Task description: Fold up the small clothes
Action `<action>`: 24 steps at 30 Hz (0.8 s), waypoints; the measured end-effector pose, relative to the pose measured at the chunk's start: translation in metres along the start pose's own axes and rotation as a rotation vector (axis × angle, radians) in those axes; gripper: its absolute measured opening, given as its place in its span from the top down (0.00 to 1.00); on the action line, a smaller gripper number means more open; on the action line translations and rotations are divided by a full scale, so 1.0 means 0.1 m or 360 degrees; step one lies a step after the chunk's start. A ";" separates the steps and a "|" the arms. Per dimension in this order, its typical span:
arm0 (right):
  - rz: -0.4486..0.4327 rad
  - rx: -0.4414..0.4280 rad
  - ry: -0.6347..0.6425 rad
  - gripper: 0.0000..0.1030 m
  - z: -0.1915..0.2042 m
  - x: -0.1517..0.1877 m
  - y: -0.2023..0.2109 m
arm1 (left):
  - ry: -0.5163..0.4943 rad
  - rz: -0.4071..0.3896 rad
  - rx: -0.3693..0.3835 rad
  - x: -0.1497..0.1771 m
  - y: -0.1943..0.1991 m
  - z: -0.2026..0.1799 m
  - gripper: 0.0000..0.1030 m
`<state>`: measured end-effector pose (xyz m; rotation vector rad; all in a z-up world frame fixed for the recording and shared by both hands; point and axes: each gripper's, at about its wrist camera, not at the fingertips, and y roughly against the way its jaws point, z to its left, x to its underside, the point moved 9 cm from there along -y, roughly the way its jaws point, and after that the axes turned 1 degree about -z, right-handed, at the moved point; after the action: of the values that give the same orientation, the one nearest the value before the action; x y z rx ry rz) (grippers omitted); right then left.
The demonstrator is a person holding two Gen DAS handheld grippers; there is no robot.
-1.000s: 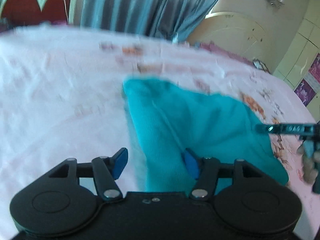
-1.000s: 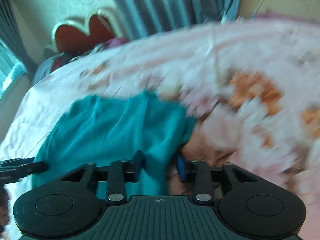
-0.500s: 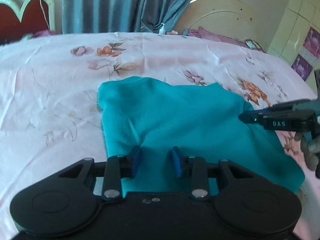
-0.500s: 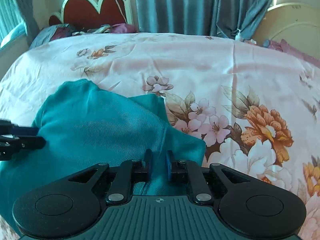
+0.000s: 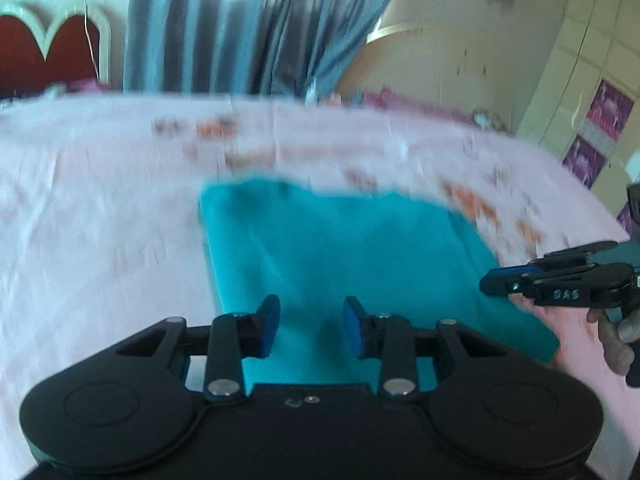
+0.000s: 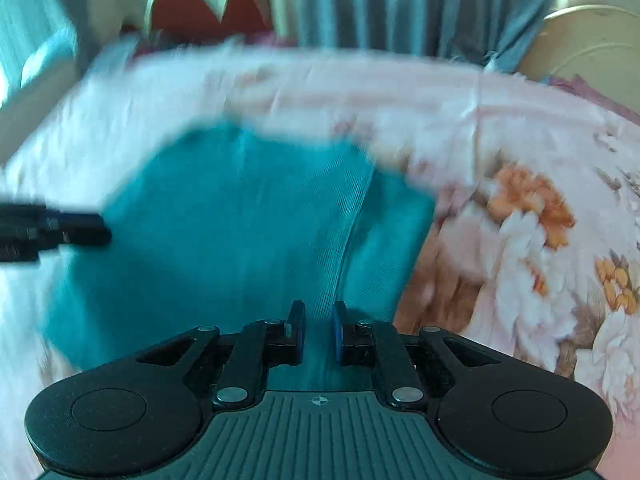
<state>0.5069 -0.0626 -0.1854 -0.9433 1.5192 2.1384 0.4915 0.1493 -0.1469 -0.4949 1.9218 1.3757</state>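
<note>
A teal garment lies spread on a pink floral bedsheet, its near edge running under both grippers. My left gripper sits at the garment's near left edge, its blue pads closed on a thick bunch of the cloth with a gap left between them. My right gripper is shut on a raised ridge of the garment near its right corner. Each gripper appears in the other's view: the right gripper at the cloth's right edge, the left gripper at its left edge. Both views are motion-blurred.
The bedsheet stretches all around the garment. A red padded headboard and grey-blue curtains stand beyond the bed. Cream wardrobe doors rise at the right. A person's hand holds the right gripper.
Both pairs of jaws closed in on the teal cloth between one second and half a second ago and have kept that width. Both views have since shifted and gone blurred as the hands move.
</note>
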 end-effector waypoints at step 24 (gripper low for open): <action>0.0009 -0.0010 -0.0130 0.89 0.05 0.06 0.17 | 0.0019 -0.0062 -0.0108 0.15 0.12 -0.17 0.65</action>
<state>0.4905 -0.0643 -0.1766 -0.8438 1.4789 2.1593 0.4680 0.1392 -0.1470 -0.5714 1.8704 1.4193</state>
